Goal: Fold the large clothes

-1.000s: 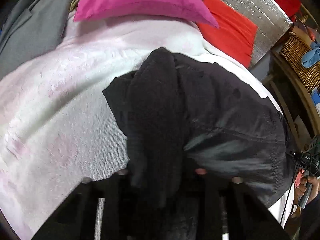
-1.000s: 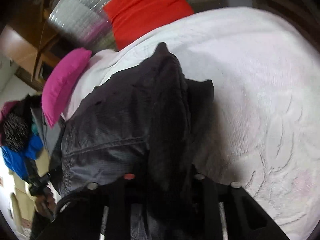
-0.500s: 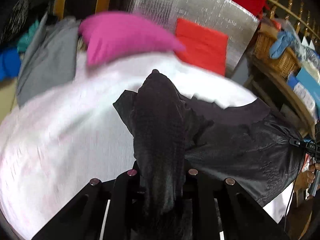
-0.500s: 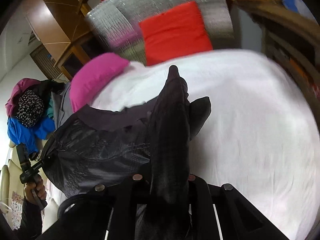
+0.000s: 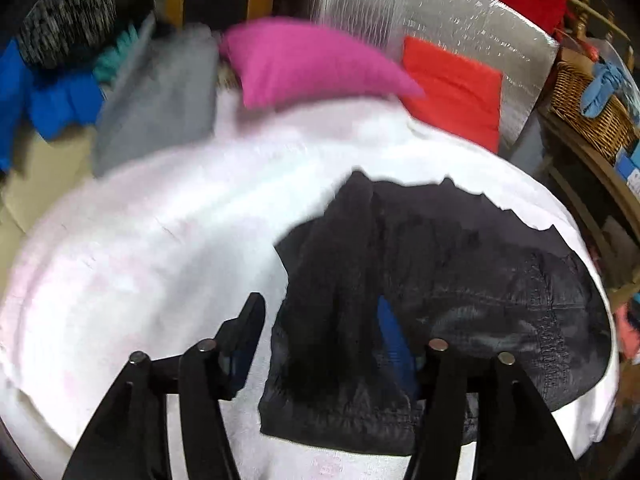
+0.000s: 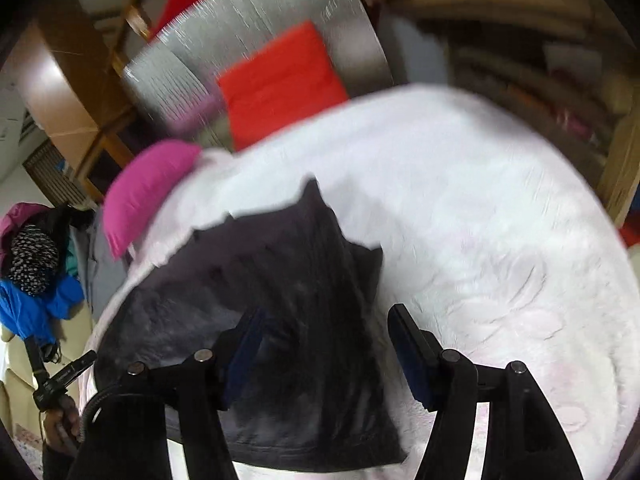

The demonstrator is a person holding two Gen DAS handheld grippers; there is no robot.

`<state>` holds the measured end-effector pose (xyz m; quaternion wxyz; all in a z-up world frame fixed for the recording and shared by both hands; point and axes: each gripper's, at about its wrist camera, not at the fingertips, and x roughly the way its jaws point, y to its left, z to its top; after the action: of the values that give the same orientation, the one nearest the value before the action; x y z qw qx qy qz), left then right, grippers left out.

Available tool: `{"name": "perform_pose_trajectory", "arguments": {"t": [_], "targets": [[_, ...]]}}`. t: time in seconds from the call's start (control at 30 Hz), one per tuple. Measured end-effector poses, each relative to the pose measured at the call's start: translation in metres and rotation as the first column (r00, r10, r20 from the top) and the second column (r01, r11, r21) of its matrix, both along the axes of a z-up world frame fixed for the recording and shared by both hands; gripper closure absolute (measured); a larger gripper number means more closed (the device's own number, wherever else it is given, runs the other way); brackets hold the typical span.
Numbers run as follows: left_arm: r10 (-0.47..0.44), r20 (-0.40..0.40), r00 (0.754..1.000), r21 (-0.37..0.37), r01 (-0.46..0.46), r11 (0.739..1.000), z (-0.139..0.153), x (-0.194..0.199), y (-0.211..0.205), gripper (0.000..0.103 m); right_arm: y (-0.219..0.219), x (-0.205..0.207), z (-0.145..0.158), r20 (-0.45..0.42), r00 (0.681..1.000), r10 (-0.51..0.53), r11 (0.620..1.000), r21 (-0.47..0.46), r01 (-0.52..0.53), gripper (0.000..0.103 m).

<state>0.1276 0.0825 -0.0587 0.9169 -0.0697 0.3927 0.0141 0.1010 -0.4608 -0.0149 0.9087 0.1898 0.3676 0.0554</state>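
Both claws just let go. Left gripper (image 5: 316,332) spread wide, jaws having opened this instant, the black shiny quilted garment (image 5: 460,300) lying loose between them with neither pad pressing it. Same on the right gripper (image 6: 320,344): jaws freshly parted, dark cloth running up the gap, nothing clamped.

Garment down flat on the white fleecy bed cover (image 5: 152,248), spread from the near edge toward the middle, a doubled ridge of cloth heading away toward the magenta pillow (image 5: 316,64) and the red cushion (image 5: 452,88) at the head end. Far hem ragged-looking, well short of the pillows. Grey folded cloth (image 5: 160,96) off at the cover's far left corner, well apart.

By the look of it: one fold just laid, release step in hand. Whether the layers line up underneath, impossible to say from here, with blur on both views.

Next move likely calls for backing both claws clear without dragging the top layer, then finding fresh corners or an edge for the following fold. Slippery fabric, so a firm pinch on a seam probably wanted.
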Motion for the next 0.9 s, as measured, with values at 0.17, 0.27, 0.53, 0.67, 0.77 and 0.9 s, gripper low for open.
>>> {"name": "perform_pose_trajectory", "arguments": {"t": [0.17, 0.27, 0.53, 0.67, 0.77, 0.9], "targets": [[-0.026, 0.102, 0.994, 0.102, 0.015, 0.995, 0.004, -0.016, -0.043, 0.037, 0.071, -0.023, -0.002, 0.116, 0.991, 0.063, 0.991, -0.129, -0.047, 0.028], [-0.025, 0.091, 0.996, 0.130, 0.013, 0.991, -0.016, -0.017, -0.062, 0.036, 0.095, -0.034, -0.023, 0.115, 0.990, 0.083, 0.979, -0.195, -0.060, 0.027], [-0.013, -0.004, 1.000, 0.223, 0.013, 0.975, -0.055, -0.012, -0.073, 0.035, 0.119, -0.032, -0.070, 0.001, 0.996, 0.090, 0.923, -0.375, -0.083, 0.026], [-0.031, 0.048, 0.998, 0.215, 0.020, 0.976, -0.035, -0.021, -0.078, 0.034, 0.122, -0.041, -0.046, 0.071, 0.994, 0.088, 0.937, -0.345, -0.058, 0.025], [-0.075, 0.059, 0.995, 0.236, 0.059, 0.970, -0.037, -0.023, -0.095, 0.028, 0.136, -0.041, -0.048, 0.083, 0.990, 0.112, 0.930, -0.359, -0.075, 0.021], [-0.080, -0.009, 0.997, 0.260, 0.080, 0.962, -0.059, -0.018, -0.104, 0.027, 0.150, -0.034, -0.074, 0.002, 0.994, 0.109, 0.915, -0.390, -0.100, 0.020]]}}
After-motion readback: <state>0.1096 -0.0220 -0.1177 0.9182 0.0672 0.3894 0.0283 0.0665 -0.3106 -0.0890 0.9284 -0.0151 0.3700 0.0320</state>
